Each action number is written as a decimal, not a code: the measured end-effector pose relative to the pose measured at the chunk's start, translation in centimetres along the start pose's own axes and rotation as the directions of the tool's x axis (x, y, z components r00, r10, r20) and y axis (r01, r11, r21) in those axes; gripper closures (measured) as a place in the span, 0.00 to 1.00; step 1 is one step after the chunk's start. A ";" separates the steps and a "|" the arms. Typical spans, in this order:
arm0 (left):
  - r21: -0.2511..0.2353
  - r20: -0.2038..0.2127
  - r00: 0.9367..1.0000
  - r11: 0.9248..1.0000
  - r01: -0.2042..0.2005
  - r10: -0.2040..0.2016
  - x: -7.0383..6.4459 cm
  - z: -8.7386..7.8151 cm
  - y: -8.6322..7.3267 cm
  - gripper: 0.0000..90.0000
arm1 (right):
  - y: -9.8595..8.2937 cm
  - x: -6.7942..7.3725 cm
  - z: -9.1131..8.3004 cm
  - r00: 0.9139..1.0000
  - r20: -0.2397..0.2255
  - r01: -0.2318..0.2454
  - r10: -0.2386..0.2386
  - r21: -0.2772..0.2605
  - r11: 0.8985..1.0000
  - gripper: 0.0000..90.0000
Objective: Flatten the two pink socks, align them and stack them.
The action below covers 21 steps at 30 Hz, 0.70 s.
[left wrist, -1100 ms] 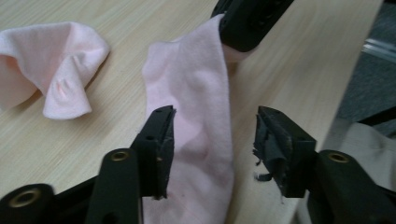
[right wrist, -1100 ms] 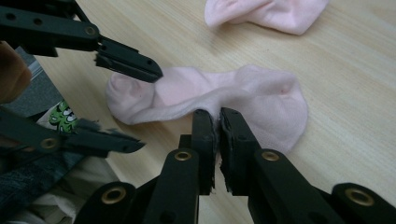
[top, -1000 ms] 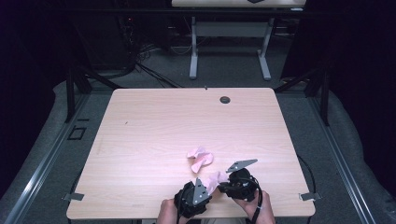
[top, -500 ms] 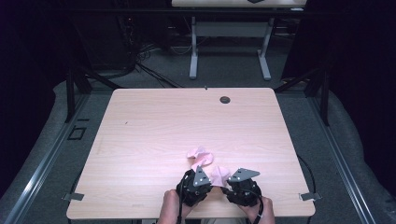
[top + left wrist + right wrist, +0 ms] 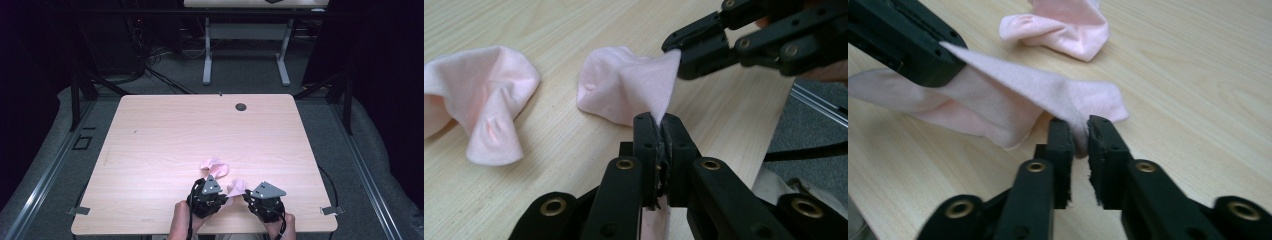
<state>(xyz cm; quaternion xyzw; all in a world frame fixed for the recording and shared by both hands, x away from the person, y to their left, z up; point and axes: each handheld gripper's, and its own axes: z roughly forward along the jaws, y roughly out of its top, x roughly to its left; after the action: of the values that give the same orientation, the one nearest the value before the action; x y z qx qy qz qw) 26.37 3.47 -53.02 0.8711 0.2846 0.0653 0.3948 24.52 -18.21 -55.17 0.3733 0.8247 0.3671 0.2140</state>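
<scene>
Now both my grippers grip the same pink sock, near the front edge of the counter. My left gripper has its jaws closed tight on one edge of the fabric; the cloth runs up out of the jaws and down behind them. My right gripper pinches another edge, jaws narrow with a fold of cloth between them. In the left gripper view my right gripper bites the far corner of the same piece.

Key relation: the sock spans the gap between the two grippers, left-to-right along the counter's front edge, with its body sagging onto the wood on the far side. Fabric between the two grip points looks pulled into a ridge, not slack. Both hands are about equally near; neither has the advantage.

A second pink sock lies crumpled just beyond, toward the counter's middle, apart from the held one.

Judgement: any next move, spreading or lifting, depends on drawing the grippers apart along that left-right line. Risk: the right pinch looks shallow and may slip.
</scene>
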 end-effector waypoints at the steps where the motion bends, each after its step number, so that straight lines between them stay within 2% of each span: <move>1: 0.001 0.006 1.000 1.000 0.000 0.000 0.1 0.0 -0.1 0.94 | 0.2 -0.1 -0.2 1.000 -0.007 0.006 -0.006 -0.002 1.000 0.93; 3: 0.012 -0.020 1.000 1.000 0.008 -0.007 0.3 0.0 -0.5 0.84 | 0.5 -0.3 -0.4 1.000 -0.008 0.011 -0.011 0.009 1.000 0.94; 5: 0.024 -0.025 0.999 0.999 0.021 -0.021 0.4 0.1 -1.0 0.67 | 1.0 -0.4 -0.7 1.000 -0.025 0.008 -0.007 0.017 1.000 0.94; 6: 0.039 -0.049 0.999 0.999 0.021 -0.019 0.3 0.0 -1.5 0.61 | 1.2 -0.4 -0.9 1.000 -0.020 0.009 -0.008 0.024 1.000 0.94; 7: 0.041 -0.050 0.999 0.999 0.017 -0.015 0.2 0.0 -1.8 0.54 | 1.5 -0.6 -1.1 0.999 -0.033 0.006 -0.005 0.043 0.999 0.94; 8: 0.042 -0.053 0.999 0.999 0.008 -0.006 0.1 -0.2 -2.2 0.52 | 1.7 -0.6 -1.2 1.000 -0.030 0.002 0.000 0.044 0.999 0.94; 9: 0.051 -0.076 0.997 0.999 -0.001 0.005 -0.1 -0.3 -2.6 0.51 | 1.9 -0.7 -1.5 0.999 -0.032 0.005 -0.003 0.053 0.999 0.94; 10: 0.060 -0.088 0.996 0.998 -0.027 0.032 -0.3 -0.5 -3.0 0.47 | 2.1 -0.8 -1.6 0.999 -0.034 -0.005 0.007 0.062 0.998 0.94; 11: 0.055 -0.090 0.995 0.998 -0.039 0.044 -0.6 -0.7 -3.5 0.47 | 2.2 -0.9 -1.7 0.999 -0.041 -0.009 0.011 0.064 0.998 0.94; 13: 0.052 -0.120 0.990 0.997 -0.065 0.071 -1.0 -1.0 -4.3 0.48 | 2.5 -1.0 -1.9 0.999 -0.048 -0.011 0.014 0.077 0.997 0.94; 14: 0.053 -0.109 0.990 0.995 -0.082 0.087 -1.0 -1.1 -4.6 0.54 | 2.6 -1.0 -2.0 0.999 -0.043 -0.014 0.017 0.080 0.997 0.94; 16: 0.041 -0.118 0.989 0.995 -0.086 0.090 -1.0 -1.1 -5.0 0.62 | 2.7 -1.0 -1.9 0.999 -0.049 -0.016 0.020 0.088 0.996 0.94; 21: -0.009 -0.106 0.991 0.996 -0.086 0.085 -0.7 -1.4 -4.9 0.89 | 2.8 -1.1 -2.2 0.998 -0.053 -0.016 0.022 0.115 0.993 0.94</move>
<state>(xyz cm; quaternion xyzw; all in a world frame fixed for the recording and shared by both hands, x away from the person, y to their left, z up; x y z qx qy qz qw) 23.14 6.59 -55.54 0.8750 0.2671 0.1303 0.3821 25.16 -18.78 -51.57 0.3826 0.8464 0.3311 0.1663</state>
